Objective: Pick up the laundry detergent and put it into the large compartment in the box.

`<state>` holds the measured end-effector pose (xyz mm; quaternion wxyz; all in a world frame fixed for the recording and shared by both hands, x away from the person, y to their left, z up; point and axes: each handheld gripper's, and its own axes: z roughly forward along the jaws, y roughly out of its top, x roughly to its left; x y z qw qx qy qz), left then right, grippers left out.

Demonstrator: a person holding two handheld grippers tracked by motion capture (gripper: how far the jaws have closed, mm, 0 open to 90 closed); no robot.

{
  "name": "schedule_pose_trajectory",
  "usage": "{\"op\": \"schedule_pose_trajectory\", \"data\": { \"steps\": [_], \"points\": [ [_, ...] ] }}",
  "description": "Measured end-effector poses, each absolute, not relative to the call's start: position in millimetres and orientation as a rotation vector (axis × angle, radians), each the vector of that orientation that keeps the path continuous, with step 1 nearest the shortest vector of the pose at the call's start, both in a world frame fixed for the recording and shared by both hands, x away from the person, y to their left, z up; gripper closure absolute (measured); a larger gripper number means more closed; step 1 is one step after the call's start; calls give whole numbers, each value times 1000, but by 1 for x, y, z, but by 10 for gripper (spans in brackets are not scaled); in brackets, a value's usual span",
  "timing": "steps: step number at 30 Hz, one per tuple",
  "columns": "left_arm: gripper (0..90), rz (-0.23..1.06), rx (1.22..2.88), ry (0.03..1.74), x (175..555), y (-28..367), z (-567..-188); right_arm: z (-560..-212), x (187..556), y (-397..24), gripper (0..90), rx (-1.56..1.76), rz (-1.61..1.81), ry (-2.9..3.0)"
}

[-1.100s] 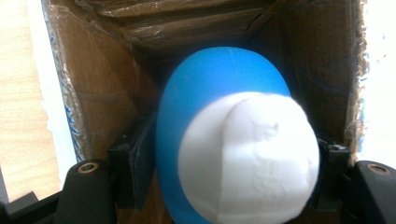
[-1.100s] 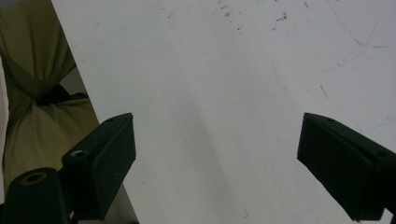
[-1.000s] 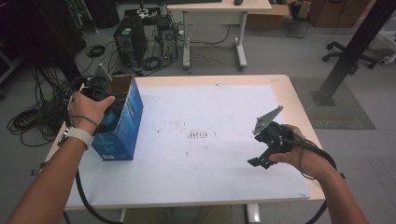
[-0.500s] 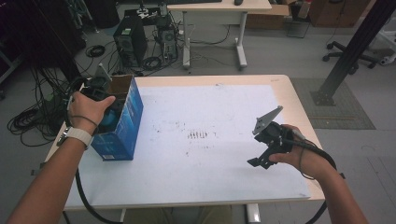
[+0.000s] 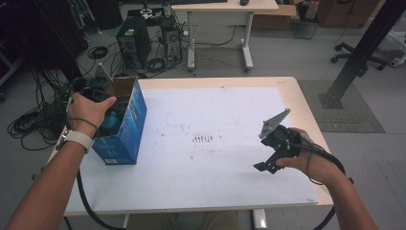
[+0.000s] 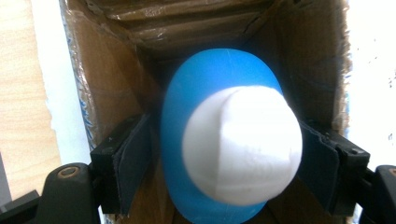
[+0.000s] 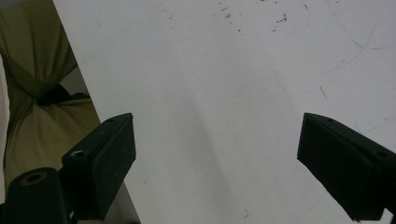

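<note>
A blue and white ball (image 6: 231, 144) sits inside the open blue cardboard box (image 5: 125, 129) at the table's left edge. The left gripper (image 6: 224, 161) reaches into the box, its jaws spread just wider than the ball between them, having just been opening. The right gripper (image 5: 275, 151) hovers near the right edge, jaws wide apart over bare surface. The white table (image 5: 215, 110) is scuffed at centre, with open room between. Cables (image 5: 28, 122) and computer towers (image 5: 136, 45) lie on the floor beyond.
</note>
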<state>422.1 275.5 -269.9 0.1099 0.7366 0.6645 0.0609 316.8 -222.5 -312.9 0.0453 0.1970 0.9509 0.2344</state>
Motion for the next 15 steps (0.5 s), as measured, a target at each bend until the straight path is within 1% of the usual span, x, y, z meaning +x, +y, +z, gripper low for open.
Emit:
{"op": "schedule_pose_trajectory", "data": {
  "steps": [3,8,15],
  "points": [
    [197,190,2170,1951,421,274,-267,-312,316,-222,114,597,719,2903],
    [196,184,2172,1940,420,273,-264,-313,316,-221,115,599,717,2904],
    [156,179,2171,1922,419,271,-256,-312,315,-222,115,592,719,2903]
  ]
}}
